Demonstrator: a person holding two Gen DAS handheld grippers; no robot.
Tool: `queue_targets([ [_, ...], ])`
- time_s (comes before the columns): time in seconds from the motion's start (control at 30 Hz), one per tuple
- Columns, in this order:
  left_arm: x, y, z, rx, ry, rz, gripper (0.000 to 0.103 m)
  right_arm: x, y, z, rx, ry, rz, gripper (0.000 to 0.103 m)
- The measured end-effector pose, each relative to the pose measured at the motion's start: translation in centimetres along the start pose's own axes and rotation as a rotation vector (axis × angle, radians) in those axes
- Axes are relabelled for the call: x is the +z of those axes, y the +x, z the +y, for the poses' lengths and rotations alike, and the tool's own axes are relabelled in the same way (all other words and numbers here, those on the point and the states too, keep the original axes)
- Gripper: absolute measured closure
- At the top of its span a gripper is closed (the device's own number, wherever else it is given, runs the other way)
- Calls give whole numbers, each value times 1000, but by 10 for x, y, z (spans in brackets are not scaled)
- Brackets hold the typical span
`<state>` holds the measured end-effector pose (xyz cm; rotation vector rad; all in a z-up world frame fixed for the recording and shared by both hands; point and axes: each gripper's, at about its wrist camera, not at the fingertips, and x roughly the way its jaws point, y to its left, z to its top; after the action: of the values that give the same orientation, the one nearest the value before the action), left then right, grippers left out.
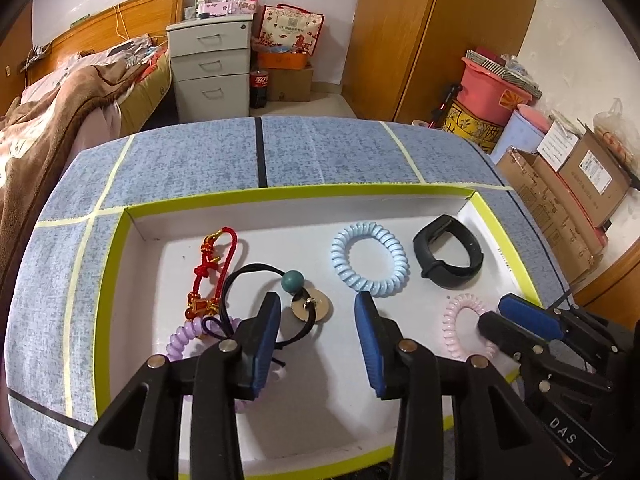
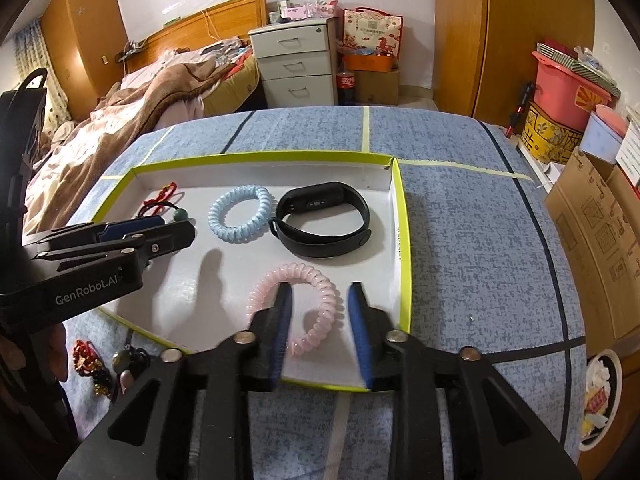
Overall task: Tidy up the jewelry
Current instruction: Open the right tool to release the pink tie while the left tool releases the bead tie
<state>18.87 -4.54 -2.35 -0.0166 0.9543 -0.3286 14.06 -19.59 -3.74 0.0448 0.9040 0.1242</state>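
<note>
Since my right hand-held gripper (image 2: 320,312) straddles the near arc of the pink coil band (image 2: 296,312), that is the piece I judge to be in hand: its left finger sits inside the loop, its right finger outside, jaws partly open and not yet pinching the coil. I expect it to be light, springy plastic that squashes under pressure and can roll out of the pads, so I would take it across one strand of the coil, square on, rather than around the whole ring.

Just ahead of that gripper lie the black fitness band (image 2: 320,220), stiffer and smooth, and to its left the blue coil band (image 2: 242,214). All rest on the white floor of the shallow green-rimmed tray (image 2: 402,240).

My left hand-held gripper (image 1: 316,336) hangs wide open and empty over the tray's left part. Beside its left finger lies the black elastic tie with a teal bead (image 1: 292,280) and a metal disc (image 1: 312,306); beyond are the red knotted cord (image 1: 212,268) and, partly under that finger, a lilac coil band (image 1: 184,336). These are limp and tangled together, so lifting one may drag another.

Outside the tray, on the blue desk (image 2: 480,240) to the left of my right gripper, a small heap of trinkets (image 2: 104,364) waits.
</note>
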Motion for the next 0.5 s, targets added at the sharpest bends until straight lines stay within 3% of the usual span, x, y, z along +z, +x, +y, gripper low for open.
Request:
queue_targets([
  [0.4,-12,-37,1,45,-2,-69,56,-5,-24,4,11,11,-50,70],
  [0.5,-17,-49,3,26,-13,-88,55,-8,-32,5,15,15,-67,70],
])
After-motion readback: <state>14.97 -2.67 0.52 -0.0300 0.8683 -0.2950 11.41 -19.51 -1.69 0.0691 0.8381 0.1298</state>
